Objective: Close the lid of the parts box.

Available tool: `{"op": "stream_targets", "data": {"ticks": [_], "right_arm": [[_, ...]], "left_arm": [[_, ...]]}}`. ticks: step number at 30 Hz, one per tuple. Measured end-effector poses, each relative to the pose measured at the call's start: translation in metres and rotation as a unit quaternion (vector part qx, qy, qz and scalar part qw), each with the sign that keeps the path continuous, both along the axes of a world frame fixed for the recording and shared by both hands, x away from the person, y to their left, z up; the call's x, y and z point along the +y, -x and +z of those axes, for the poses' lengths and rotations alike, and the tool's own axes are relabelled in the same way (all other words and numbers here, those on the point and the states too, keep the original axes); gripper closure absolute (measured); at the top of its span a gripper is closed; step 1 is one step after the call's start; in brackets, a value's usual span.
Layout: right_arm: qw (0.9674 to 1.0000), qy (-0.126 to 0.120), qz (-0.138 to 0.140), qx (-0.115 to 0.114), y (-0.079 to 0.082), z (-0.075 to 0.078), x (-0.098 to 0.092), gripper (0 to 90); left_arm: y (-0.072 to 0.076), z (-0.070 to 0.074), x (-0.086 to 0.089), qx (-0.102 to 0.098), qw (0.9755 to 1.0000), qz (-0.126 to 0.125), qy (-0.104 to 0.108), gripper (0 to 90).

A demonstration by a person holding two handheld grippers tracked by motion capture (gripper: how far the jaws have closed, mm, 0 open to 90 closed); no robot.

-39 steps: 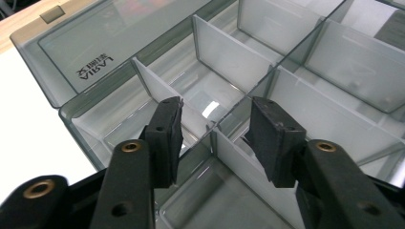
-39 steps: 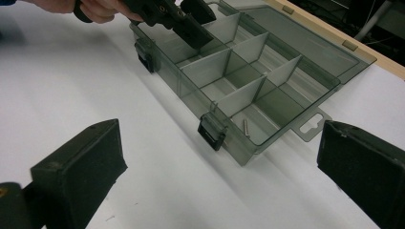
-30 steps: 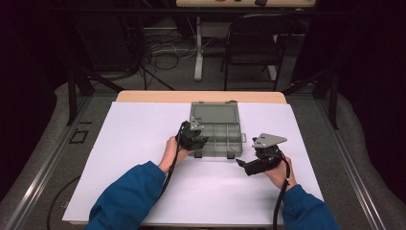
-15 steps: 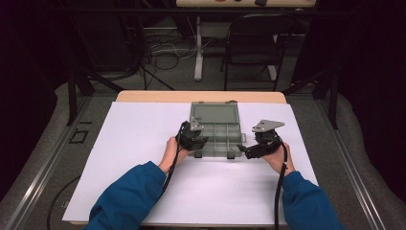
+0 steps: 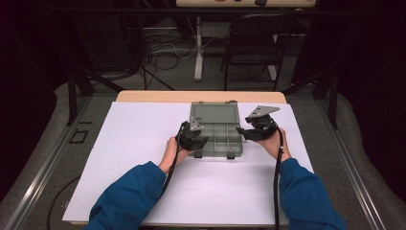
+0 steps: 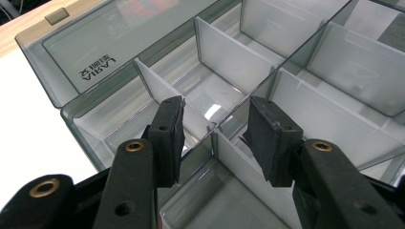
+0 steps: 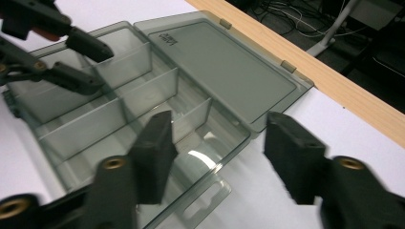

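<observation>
A clear grey compartment box (image 5: 218,143) lies open on the white table cover, its lid (image 5: 214,113) flat behind it. My left gripper (image 5: 201,141) sits at the box's left end. In the left gripper view its jaws (image 6: 215,119) stand apart over a thin divider (image 6: 229,57) without pressing it. My right gripper (image 5: 243,133) is at the box's right end. Its jaws (image 7: 217,133) have just been closing and straddle the box's near corner wall (image 7: 210,164), pads clear of it. The compartments look empty. The left gripper (image 7: 106,69) shows at the far end in the right gripper view.
The white cover (image 5: 143,143) spans the tabletop, with a wooden strip (image 5: 158,96) along the far edge. Beyond the table stand a dark chair (image 5: 253,43) and a stand with cables on the floor (image 5: 163,48). Blue sleeves come in from the bottom.
My right gripper has moved up and left from the white cover to the box's right end, and its jaws stand narrower. The left gripper and the box have stayed put.
</observation>
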State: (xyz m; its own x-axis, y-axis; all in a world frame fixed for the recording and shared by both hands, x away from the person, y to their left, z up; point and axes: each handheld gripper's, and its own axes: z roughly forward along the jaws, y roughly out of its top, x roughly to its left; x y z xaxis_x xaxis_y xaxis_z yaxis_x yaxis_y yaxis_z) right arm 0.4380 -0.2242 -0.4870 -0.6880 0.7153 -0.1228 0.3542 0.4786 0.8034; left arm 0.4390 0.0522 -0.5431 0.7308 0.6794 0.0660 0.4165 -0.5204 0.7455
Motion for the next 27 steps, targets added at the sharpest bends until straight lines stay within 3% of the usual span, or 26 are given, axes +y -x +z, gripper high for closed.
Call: {"op": "stream_targets", "data": {"ticks": [7,11,14,15,25,27], "right_arm": [[0.9997,0.011,-0.021,-0.006,-0.021,0.003,-0.001,76.8],[0.9995,0.015,-0.027,-0.002,-0.031,0.003,-0.003,89.3],[0.9992,0.022,-0.032,-0.009,-0.037,0.002,-0.002,90.0],[0.9992,0.027,-0.029,0.001,-0.040,0.000,-0.001,90.0],[0.9969,0.052,-0.057,0.016,-0.060,-0.014,0.003,90.0],[0.9963,0.056,-0.059,0.028,-0.063,-0.020,0.003,90.0]], "left_arm": [[0.000,0.000,0.000,0.000,1.0000,0.000,0.000,57.2],[0.000,0.000,0.000,0.000,1.0000,-0.001,-0.002,57.2],[0.000,0.000,0.000,-0.001,1.0000,-0.001,-0.002,57.3],[0.000,0.000,0.000,-0.001,1.0000,-0.001,-0.002,57.3],[0.000,0.000,0.000,-0.002,1.0000,-0.002,-0.002,57.6],[0.000,0.000,0.000,-0.002,1.0000,-0.001,-0.002,57.6]]}}
